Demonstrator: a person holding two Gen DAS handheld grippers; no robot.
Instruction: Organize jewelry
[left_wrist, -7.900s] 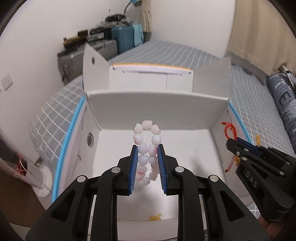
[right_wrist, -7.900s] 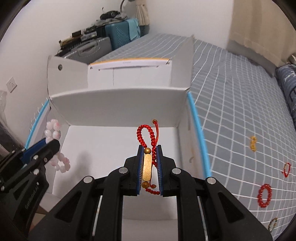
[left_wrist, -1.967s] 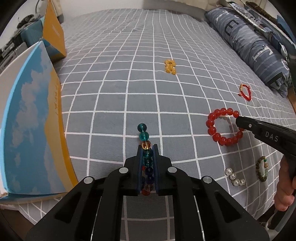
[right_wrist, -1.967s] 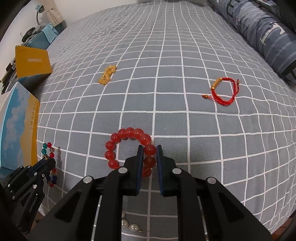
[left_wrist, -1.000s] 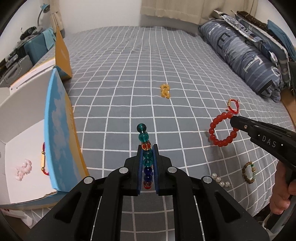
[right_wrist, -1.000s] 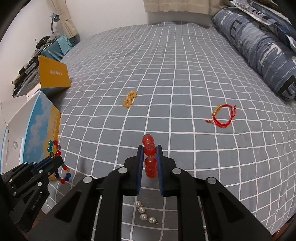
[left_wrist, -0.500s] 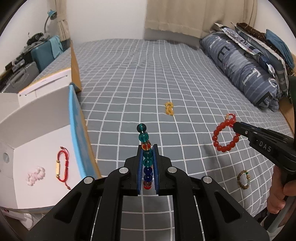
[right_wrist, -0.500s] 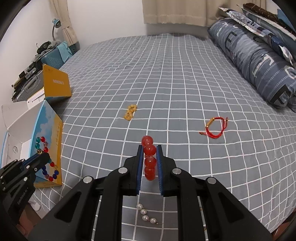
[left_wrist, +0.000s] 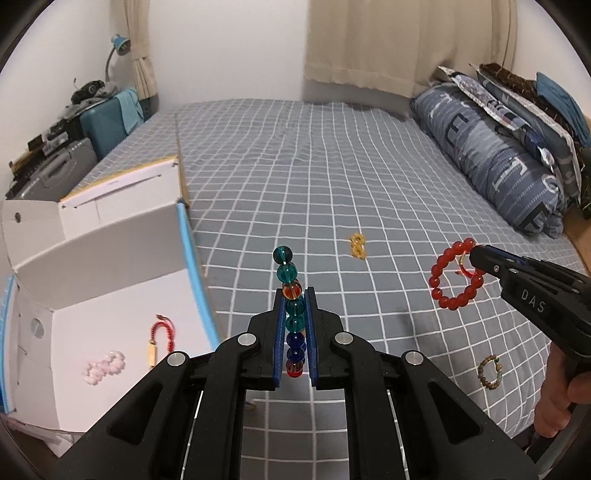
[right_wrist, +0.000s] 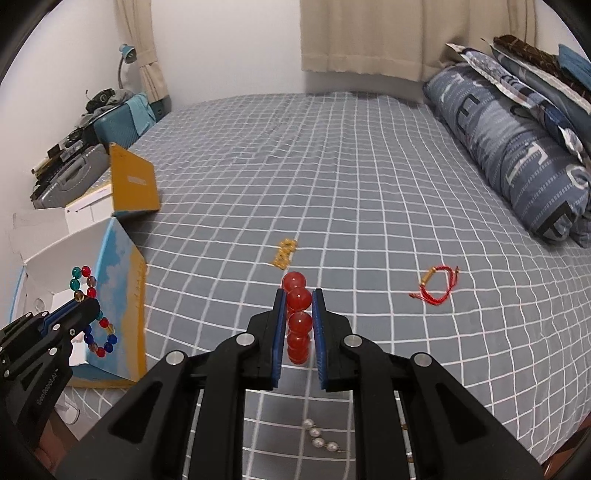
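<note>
My left gripper is shut on a multicolour bead bracelet held above the bed, just right of the open white box. The same bracelet hangs from it in the right wrist view. My right gripper is shut on a red bead bracelet, also seen in the left wrist view, lifted over the bed. Inside the box lie a pink bead bracelet and a red cord bracelet.
On the grey checked bedspread lie a yellow bead piece, a red cord bracelet with a gold tube, a short pearl strand and a brown bead bracelet. A blue pillow lies at the right. Suitcases stand beyond the box.
Both grippers rose and pulled back with their bracelets. The view swung left, so the box's inside with the pink and red cord bracelets came into sight.
</note>
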